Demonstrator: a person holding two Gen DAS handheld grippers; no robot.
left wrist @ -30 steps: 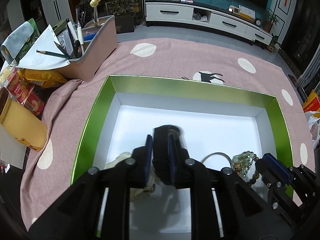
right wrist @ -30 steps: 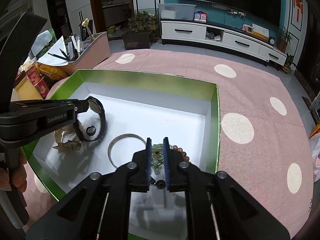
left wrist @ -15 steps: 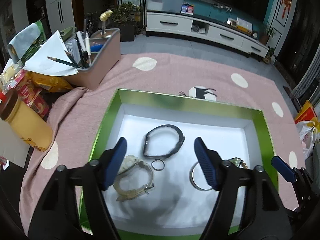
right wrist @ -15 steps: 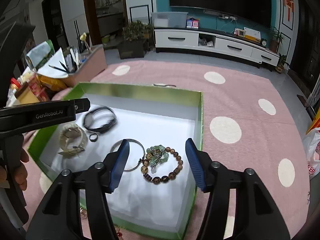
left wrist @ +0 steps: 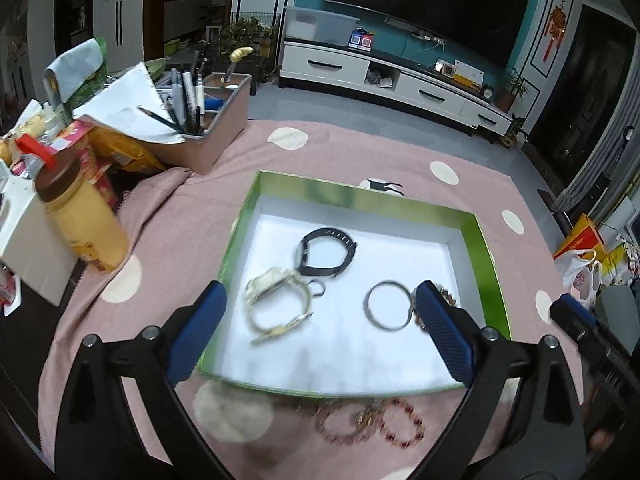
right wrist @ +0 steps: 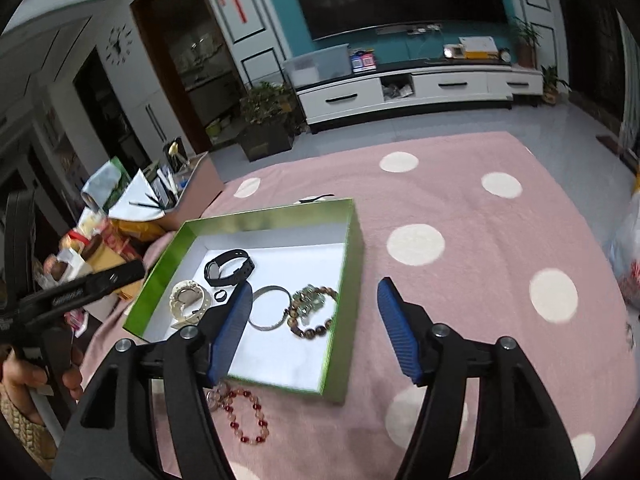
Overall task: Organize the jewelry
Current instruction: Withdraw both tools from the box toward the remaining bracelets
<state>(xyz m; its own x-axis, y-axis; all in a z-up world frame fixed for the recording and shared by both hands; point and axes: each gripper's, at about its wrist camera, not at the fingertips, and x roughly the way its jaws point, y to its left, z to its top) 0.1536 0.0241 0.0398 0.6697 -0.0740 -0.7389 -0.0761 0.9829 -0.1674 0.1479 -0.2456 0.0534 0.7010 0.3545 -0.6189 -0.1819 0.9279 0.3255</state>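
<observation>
A green box (left wrist: 486,248) with a white floor lies on the pink cloth; it also shows in the right wrist view (right wrist: 352,240). In it lie a black band watch (left wrist: 326,252), a cream watch (left wrist: 280,300), a small dark ring (left wrist: 318,288), a silver bangle (left wrist: 388,310) and beaded bracelets (right wrist: 314,312). Red bead bracelets (left wrist: 376,424) lie on the cloth in front of the box, also seen in the right wrist view (right wrist: 246,418). My left gripper (left wrist: 320,332) is open and empty above the box's near edge. My right gripper (right wrist: 314,328) is open and empty, raised over the box's right side.
A pink organizer with pens (left wrist: 208,128), snack packets (left wrist: 120,152) and a yellow jar (left wrist: 84,224) stand left of the box. The polka-dot cloth (right wrist: 480,240) stretches to the right. A bag (left wrist: 580,264) lies at the far right.
Both grippers opened, releasing the black watch and the bead bracelet into the box, then rose and pulled back. The red bracelets in front of the box have come into view.
</observation>
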